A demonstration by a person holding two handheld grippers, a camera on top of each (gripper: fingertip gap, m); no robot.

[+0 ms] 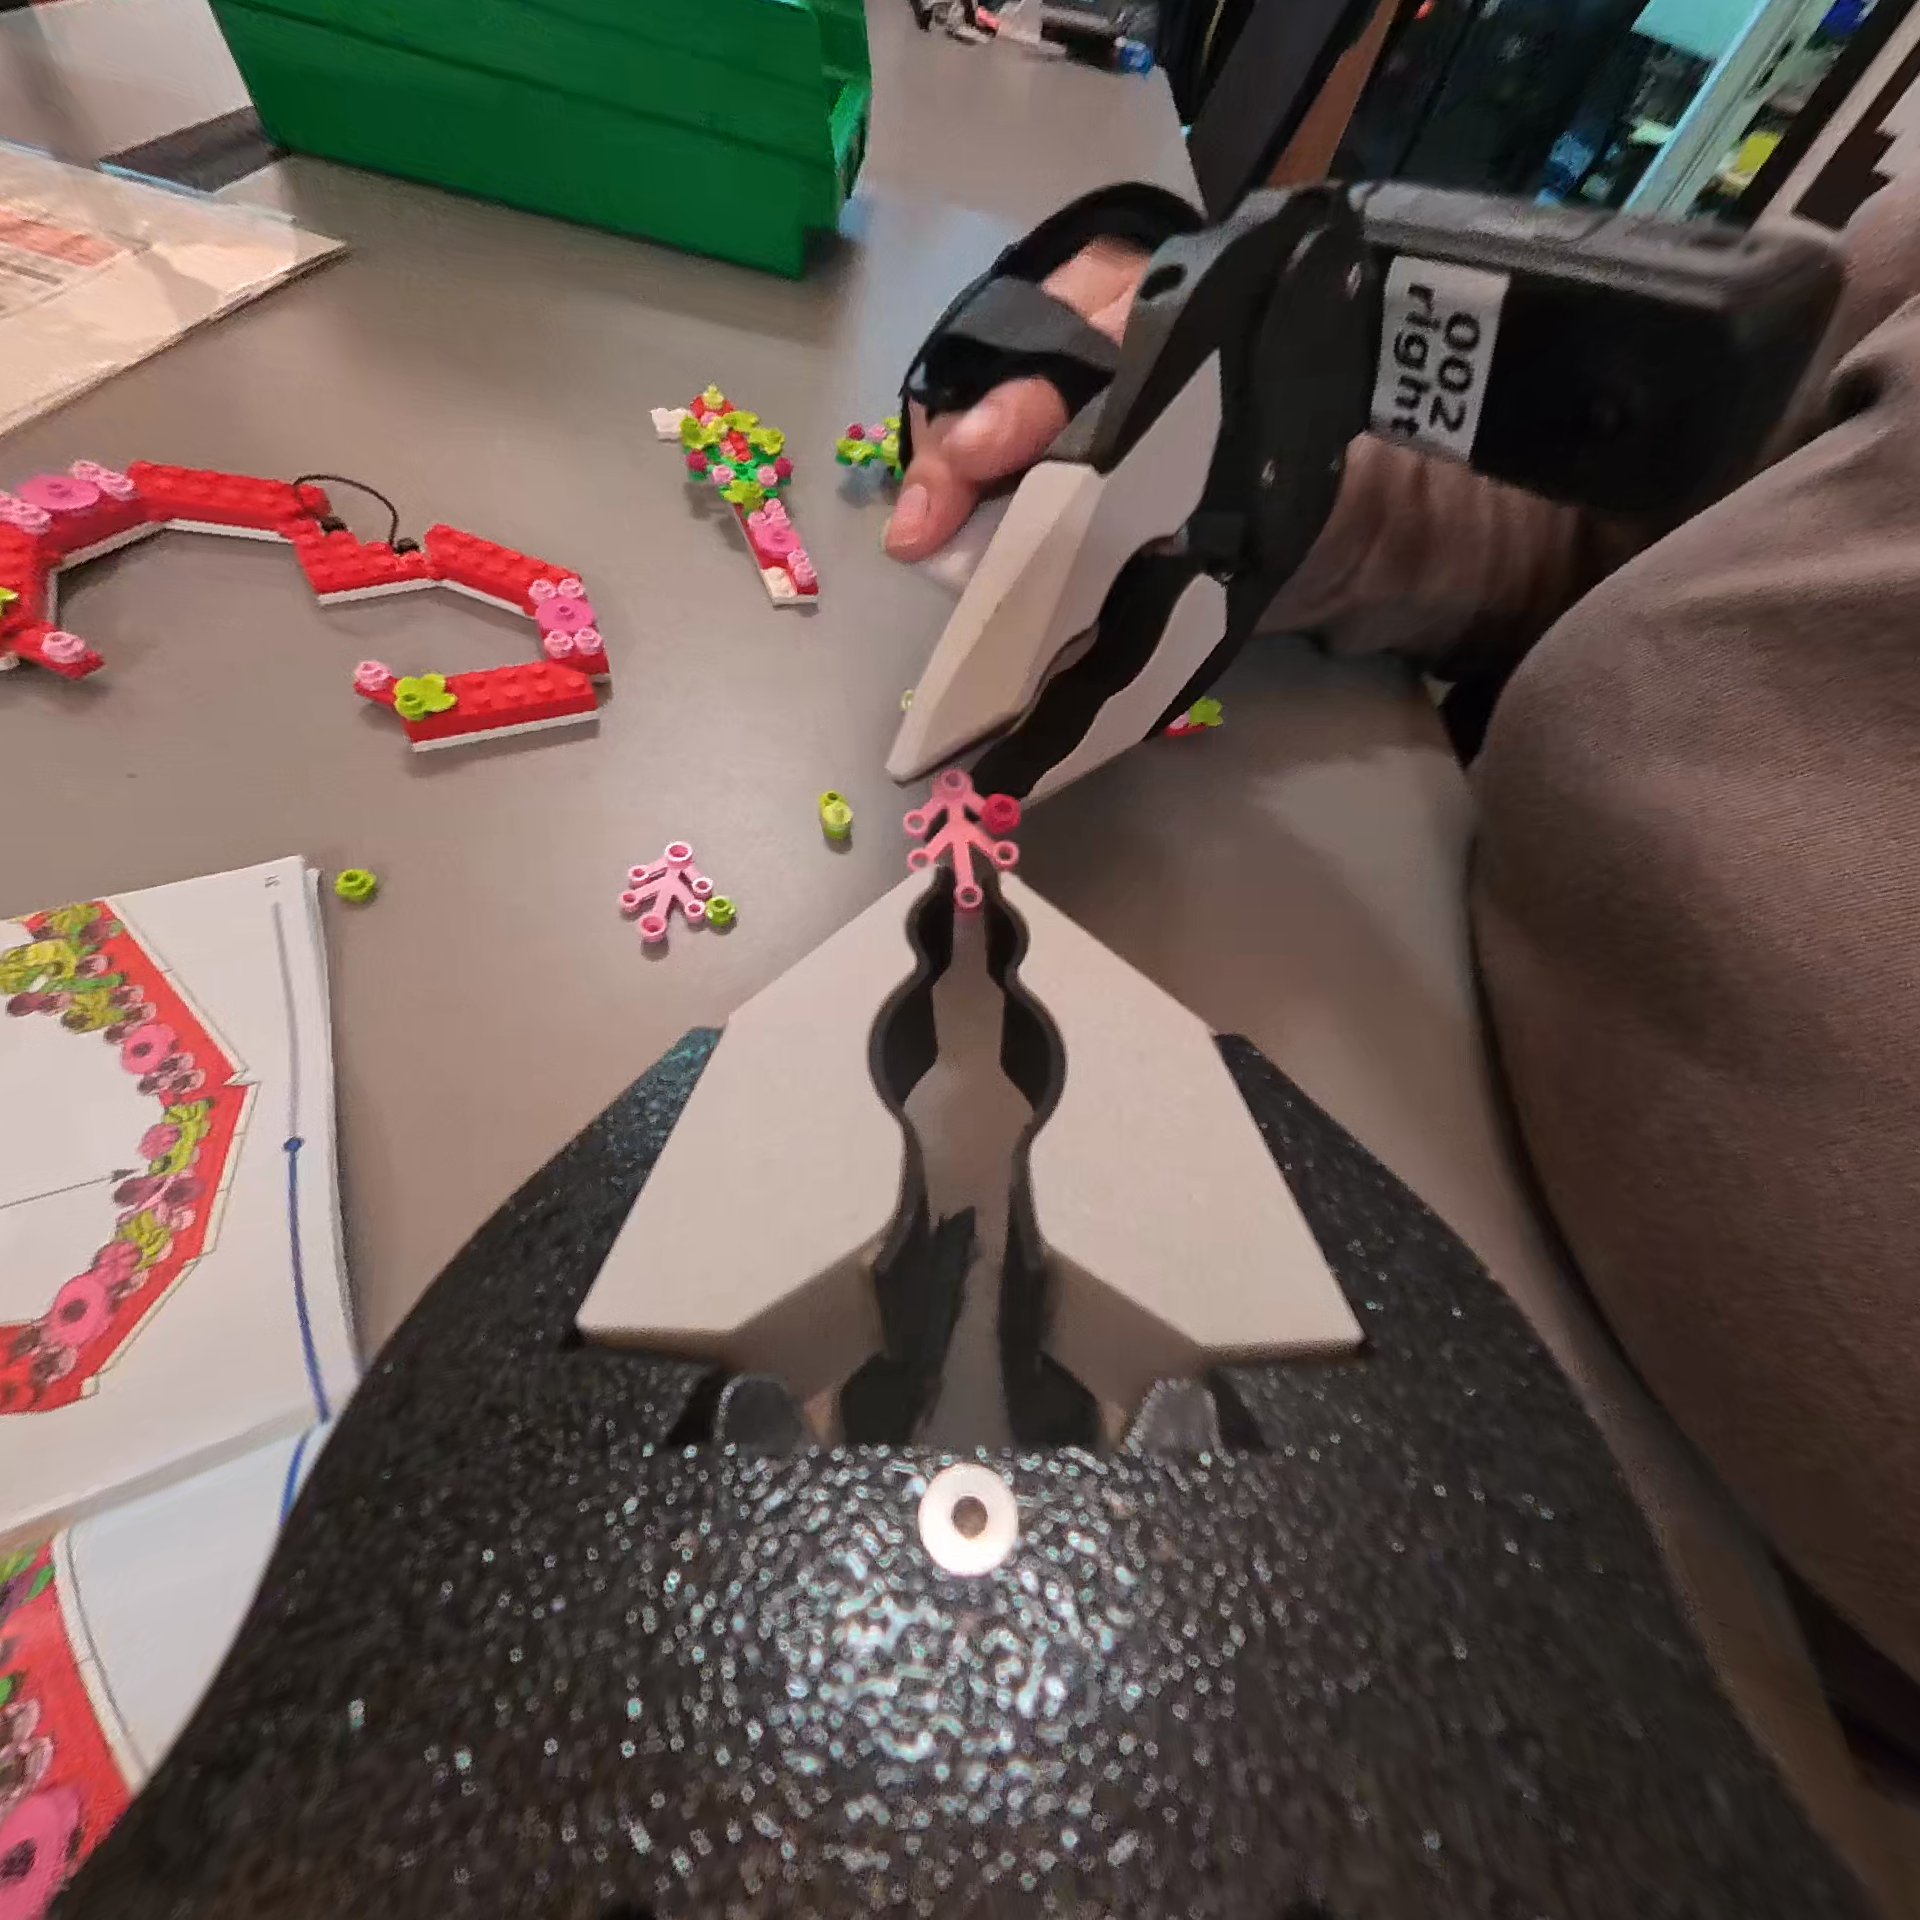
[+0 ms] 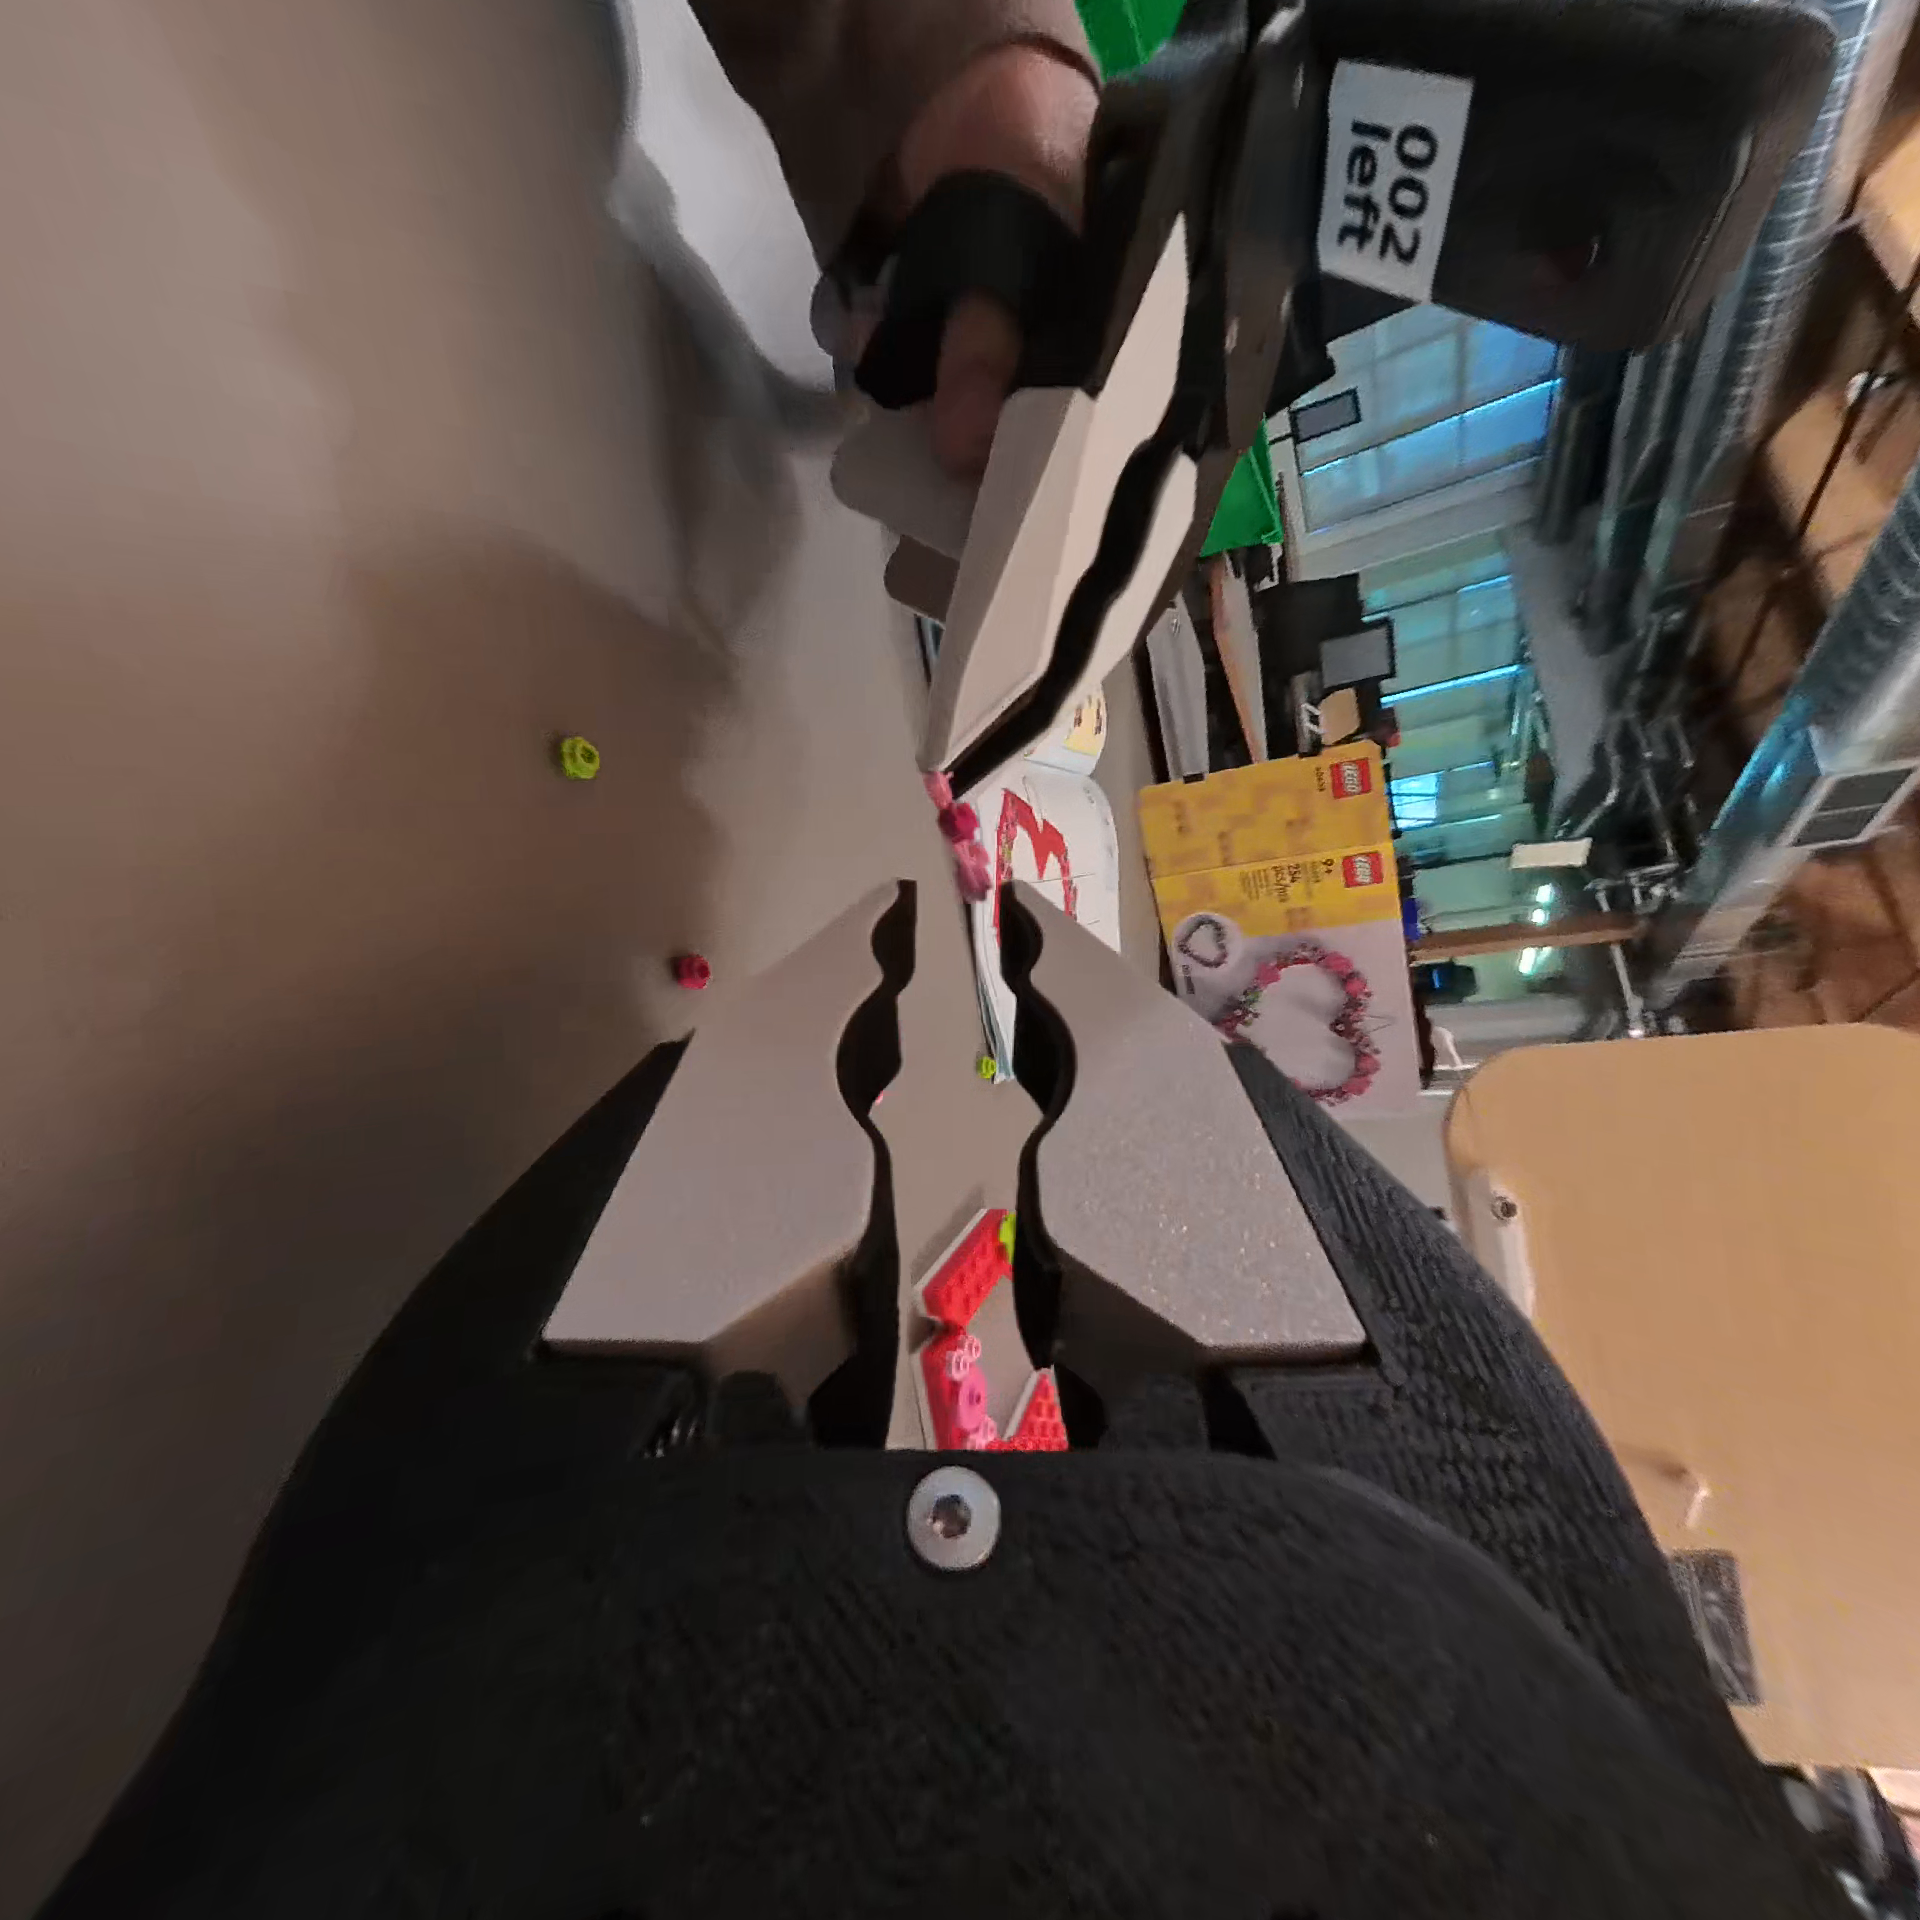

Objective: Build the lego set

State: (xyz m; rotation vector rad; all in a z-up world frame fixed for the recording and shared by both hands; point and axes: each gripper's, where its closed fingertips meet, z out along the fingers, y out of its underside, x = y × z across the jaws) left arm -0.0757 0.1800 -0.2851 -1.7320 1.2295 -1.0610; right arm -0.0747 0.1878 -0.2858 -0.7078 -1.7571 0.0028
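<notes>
Your left claw [image 1: 961,894] is pinching the stem end of a pink branch-shaped plant piece [image 1: 954,831], holding it up off the grey counter [image 1: 520,343] so the little ringed tips fan out toward your right claw [image 1: 956,774]. In the left wrist view the right claw's tips look nearly together right at the far tip of that piece, beside a dark red flower stud [image 1: 1000,812] already seated on one ring; in the right wrist view its jaws stand a little apart with nothing between them, so treat it as slightly spread and holding nothing. The branch is tiny, light and thin, likely a bit springy, so it will probably twist or flick out if you push hard off-axis; keep hold at the thick stem and press studs straight down onto a ring. Just beyond on the counter lie a second pink branch piece [image 1: 670,891] with a lime stud [image 1: 720,911] on it, and loose lime studs [image 1: 834,814] and [image 1: 355,883]; these are slick and small, so take them by their sides. To the left the open instruction booklet [image 1: 166,1143] lies flat. Farther off sit the red heart frame sections [image 1: 499,707] with pink flowers, a small flowered strip [image 1: 743,478], and at the back a green bin [image 1: 561,114]. The right wrist view also shows the set's yellow box [image 2: 1273,842].
</notes>
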